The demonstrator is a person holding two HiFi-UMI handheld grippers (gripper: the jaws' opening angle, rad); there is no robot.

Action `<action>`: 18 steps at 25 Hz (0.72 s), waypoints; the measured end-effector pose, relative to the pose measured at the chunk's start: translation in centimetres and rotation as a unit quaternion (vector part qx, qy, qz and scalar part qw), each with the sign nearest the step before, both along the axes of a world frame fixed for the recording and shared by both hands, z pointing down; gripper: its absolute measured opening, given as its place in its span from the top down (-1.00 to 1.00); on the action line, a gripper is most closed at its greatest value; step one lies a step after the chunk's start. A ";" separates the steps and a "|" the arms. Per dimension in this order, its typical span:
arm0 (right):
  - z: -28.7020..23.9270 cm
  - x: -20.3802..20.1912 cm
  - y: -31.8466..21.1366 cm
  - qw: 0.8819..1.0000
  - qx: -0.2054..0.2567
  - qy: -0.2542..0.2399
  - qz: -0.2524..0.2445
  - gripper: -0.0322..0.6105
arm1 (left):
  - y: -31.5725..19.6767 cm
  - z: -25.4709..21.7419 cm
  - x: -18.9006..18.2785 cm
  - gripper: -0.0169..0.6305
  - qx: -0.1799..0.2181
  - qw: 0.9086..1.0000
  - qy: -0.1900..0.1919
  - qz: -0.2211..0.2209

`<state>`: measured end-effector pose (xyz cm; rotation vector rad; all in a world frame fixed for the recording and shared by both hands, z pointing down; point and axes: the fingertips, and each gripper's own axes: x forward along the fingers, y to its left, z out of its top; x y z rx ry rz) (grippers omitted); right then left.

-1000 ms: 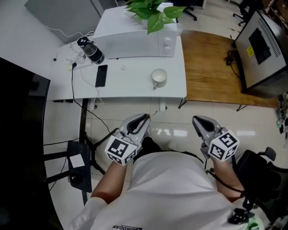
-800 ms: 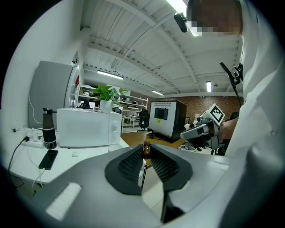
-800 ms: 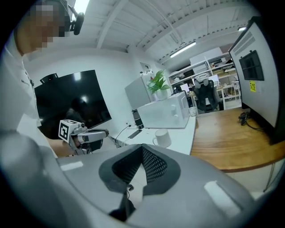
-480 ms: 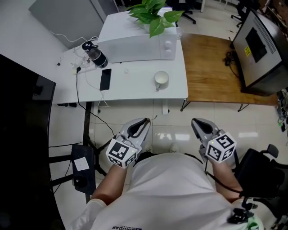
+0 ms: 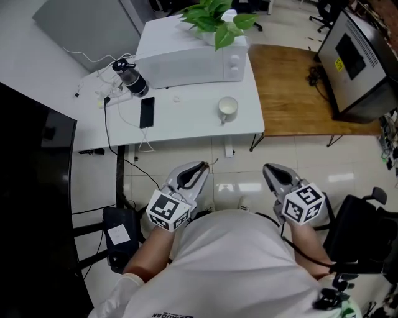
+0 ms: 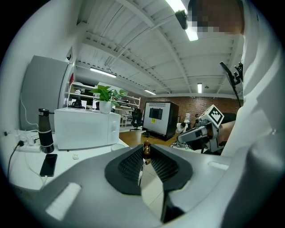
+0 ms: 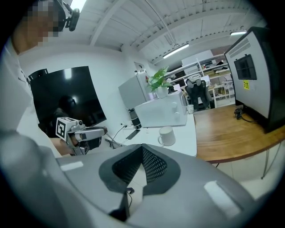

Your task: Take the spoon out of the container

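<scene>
The big black panel (image 5: 31, 180) to the left of your left gripper (image 6: 145, 156) runs off the edge of the head view. The dark cabinet (image 5: 360, 56), far ahead and to the right of your right gripper (image 7: 142, 148), is cut off the same way.

Ahead of both tools and well apart from them stands the white table (image 5: 186, 124), with the wooden table (image 5: 292, 93) just beside it on the right. A microwave (image 5: 189, 65) sits at the white table's far side. The plant (image 5: 217, 15) on top of it loses some leaves to the top edge of the head view. Ahead and to the left of your left gripper are a dark bottle (image 5: 130, 77) and a black phone (image 5: 147, 112).

The white mug (image 5: 227, 109) stands near the table's front edge, ahead of the gap between your two tools. You cannot make out a spoon in it. It is too small in the head view, and the right gripper view shows it only from the side.

You hold both grippers close in front of your body, over the floor, side by side and apart from each other. Neither touches anything. The left gripper's jaws stand a sliver apart at the tips, with nothing between the pads. A small brown thing (image 6: 146, 150) shows through that slit, beyond the tips and too small to name. The right gripper's jaw tips meet, and it is empty.
</scene>
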<state>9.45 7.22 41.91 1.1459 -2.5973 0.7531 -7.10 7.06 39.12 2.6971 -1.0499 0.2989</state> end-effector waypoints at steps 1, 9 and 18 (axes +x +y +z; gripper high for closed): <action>0.0 -0.2 0.2 1.000 0.000 0.001 0.002 0.88 | 0.1 0.0 -0.1 0.78 0.000 1.000 0.000 0.004; 0.0 -0.9 0.9 1.000 -0.002 0.012 0.014 0.88 | 0.5 0.1 -0.4 0.78 -0.002 1.000 0.001 0.029; 0.0 -2.0 1.1 1.000 -0.005 0.011 0.007 0.88 | 0.6 -0.4 -1.1 0.78 0.005 1.000 0.006 0.030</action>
